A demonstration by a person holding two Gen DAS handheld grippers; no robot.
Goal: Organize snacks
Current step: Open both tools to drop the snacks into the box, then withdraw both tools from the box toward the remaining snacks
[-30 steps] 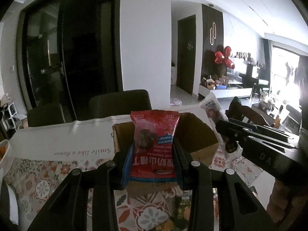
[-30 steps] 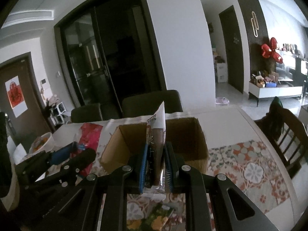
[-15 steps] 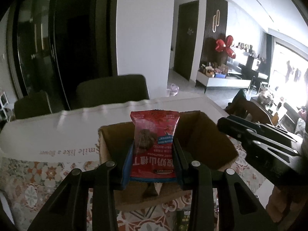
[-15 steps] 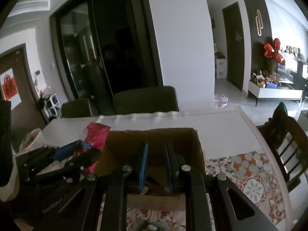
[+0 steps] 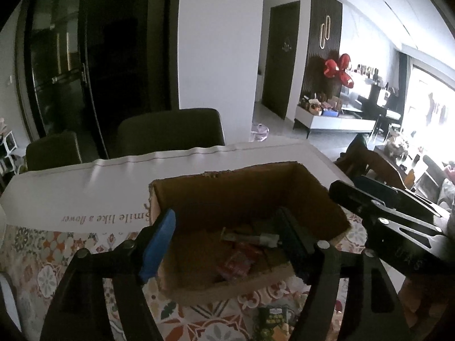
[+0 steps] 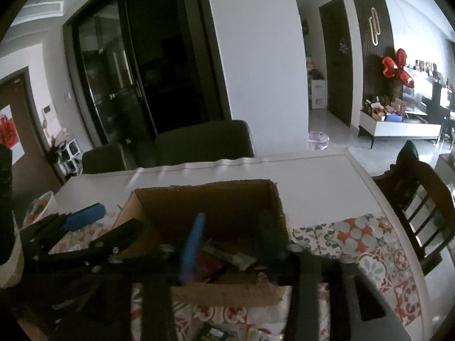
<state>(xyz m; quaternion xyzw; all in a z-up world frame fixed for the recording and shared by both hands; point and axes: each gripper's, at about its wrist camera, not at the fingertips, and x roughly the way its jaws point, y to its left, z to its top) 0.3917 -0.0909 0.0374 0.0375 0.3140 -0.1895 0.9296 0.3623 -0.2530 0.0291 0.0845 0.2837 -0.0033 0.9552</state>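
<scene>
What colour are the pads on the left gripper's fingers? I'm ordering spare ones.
Blue, clearest on the left gripper finger pad in the left wrist view.

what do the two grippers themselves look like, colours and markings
Both are matte black linkage frames with silver pivot rivets. The left gripper has a blue pad on one of its fingers; the right gripper also shows one blue pad, and faint lettering on its side.

Both grippers now gape empty over the box [image 5: 244, 187]: the left gripper [image 5: 224, 236] has dropped its red packet [image 5: 236, 264] inside, the right gripper [image 6: 230, 236] its white one.
</scene>
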